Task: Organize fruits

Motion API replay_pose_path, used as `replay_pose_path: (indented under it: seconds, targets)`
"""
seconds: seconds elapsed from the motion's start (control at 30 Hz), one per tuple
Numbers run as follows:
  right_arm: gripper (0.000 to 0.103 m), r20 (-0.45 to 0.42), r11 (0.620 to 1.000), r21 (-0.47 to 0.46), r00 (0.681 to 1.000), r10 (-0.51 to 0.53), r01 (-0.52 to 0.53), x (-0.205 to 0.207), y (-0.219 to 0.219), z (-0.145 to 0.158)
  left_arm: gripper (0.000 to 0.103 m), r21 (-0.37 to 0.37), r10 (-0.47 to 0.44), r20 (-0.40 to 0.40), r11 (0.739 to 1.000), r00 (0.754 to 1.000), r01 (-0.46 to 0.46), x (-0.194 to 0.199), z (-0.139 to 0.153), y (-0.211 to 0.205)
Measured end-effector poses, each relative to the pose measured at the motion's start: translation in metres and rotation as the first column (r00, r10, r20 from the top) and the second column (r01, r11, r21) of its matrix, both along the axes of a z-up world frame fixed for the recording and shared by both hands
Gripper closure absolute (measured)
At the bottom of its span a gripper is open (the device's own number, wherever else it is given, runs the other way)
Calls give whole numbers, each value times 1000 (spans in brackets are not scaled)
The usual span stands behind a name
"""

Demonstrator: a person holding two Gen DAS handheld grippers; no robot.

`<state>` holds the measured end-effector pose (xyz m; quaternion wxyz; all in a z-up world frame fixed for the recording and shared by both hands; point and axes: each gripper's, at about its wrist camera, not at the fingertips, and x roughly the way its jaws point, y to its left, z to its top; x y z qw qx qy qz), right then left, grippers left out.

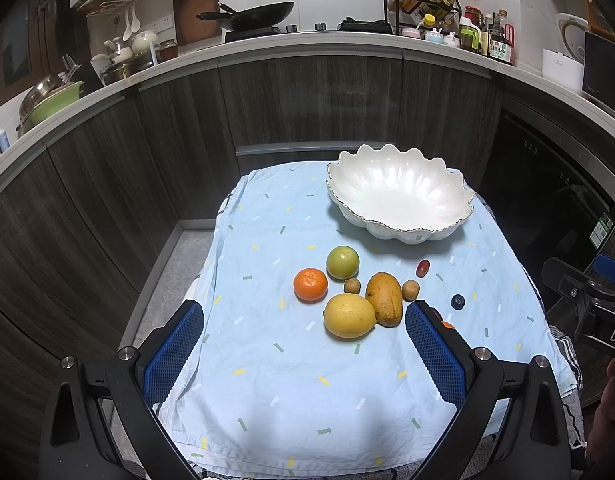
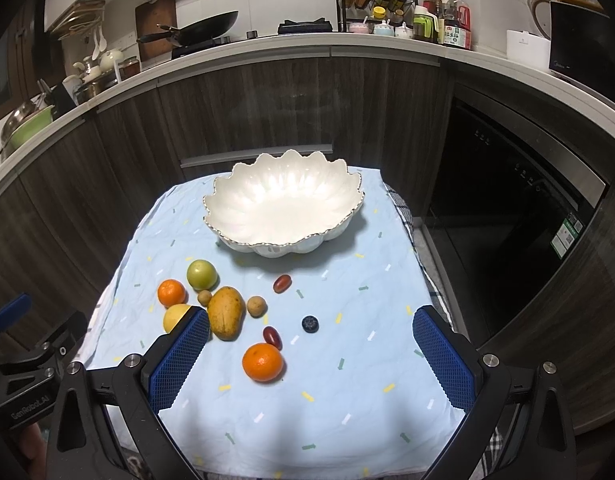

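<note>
Pearl-white and scalloped, the bowl (image 2: 285, 208) sits empty at the far side of the desk (image 2: 347, 400), gold trim along its wavy rim. We see the fruit all out on the pale blue cloth (image 2: 267, 432), nearer to us than the bowl. On the left cluster: a green apple (image 2: 202, 274), a small orange (image 2: 171, 292), a yellow lemon (image 1: 349, 315) touching a speckled mango (image 2: 226, 312), with two little tan longans (image 2: 256, 305) tucked either side of the mango's far end. Apart from them lie a red grape (image 2: 282, 283) close to the bowl, a second red grape (image 2: 272, 337) just beside a bigger orange (image 2: 263, 362), and a lone blueberry (image 2: 309, 323).

Our left tool (image 1: 303, 354) hangs with its blue pads spread wide, gripping nothing, the lemon and mango just beyond its tips. Our right tool (image 2: 311, 358) is spread wide too, nothing pinched, the bigger orange lying between its fingers.

Open cloth runs along the near edge and down the right side past the blueberry. The cloth drapes over the desk's edges, and dark cabinets (image 2: 247, 112) stand close behind the bowl.
</note>
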<state>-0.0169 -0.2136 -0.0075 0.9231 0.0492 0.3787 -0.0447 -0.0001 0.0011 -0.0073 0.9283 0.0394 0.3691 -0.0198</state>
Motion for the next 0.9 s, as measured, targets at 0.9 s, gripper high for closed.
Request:
replay_pose_path:
  seconds: [0.9]
  targets:
    - [0, 1, 1000, 0, 1000, 0, 0, 0, 0, 0, 0, 4, 0, -4, 1000, 1000, 1, -1, -5, -1]
